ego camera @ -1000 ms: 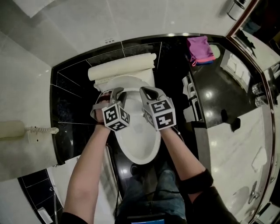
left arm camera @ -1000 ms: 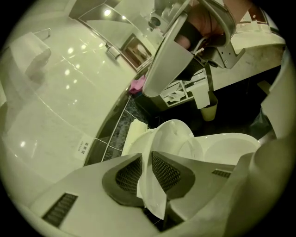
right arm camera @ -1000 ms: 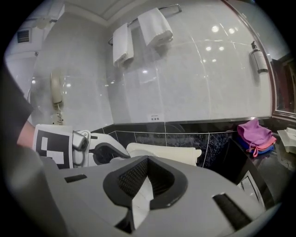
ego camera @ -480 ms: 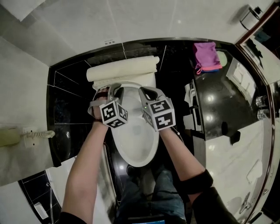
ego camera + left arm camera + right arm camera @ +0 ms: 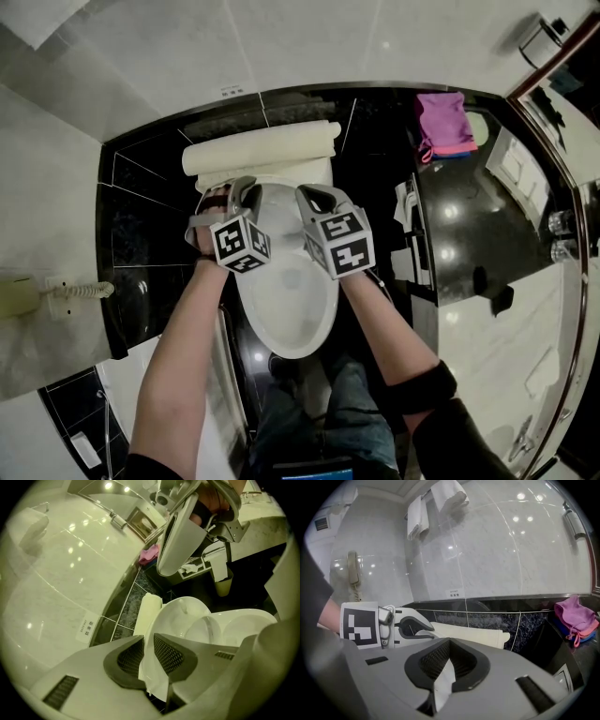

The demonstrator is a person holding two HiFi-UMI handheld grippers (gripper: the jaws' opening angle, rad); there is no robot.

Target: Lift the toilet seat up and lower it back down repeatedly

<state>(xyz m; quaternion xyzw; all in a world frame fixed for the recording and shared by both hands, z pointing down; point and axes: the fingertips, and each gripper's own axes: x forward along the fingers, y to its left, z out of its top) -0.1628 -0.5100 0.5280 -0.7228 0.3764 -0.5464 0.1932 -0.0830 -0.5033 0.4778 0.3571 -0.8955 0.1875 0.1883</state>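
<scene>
The white toilet seat point(image 5: 291, 281) shows as a long oval below me in the head view, in front of the cream tank lid point(image 5: 262, 145). My left gripper point(image 5: 246, 187) is at the seat's left rear edge and my right gripper point(image 5: 314, 194) at its right rear edge. In the left gripper view the left gripper point(image 5: 149, 651) is shut on the seat's thin white rim point(image 5: 176, 613). In the right gripper view the right gripper point(image 5: 447, 665) is shut on a white sliver of the seat point(image 5: 444, 681), with the left gripper's marker cube point(image 5: 358, 623) beside it.
A wall phone point(image 5: 28, 292) hangs at the left. At the right stands a dark counter point(image 5: 469, 216), with a pink cloth point(image 5: 441, 122) behind it. The black tiled ledge point(image 5: 150, 216) surrounds the toilet. Towels point(image 5: 440, 498) hang high on the marble wall.
Both grippers have shifted a little toward the tank, still clamped on the seat's rim. The head view has also drifted slightly.
</scene>
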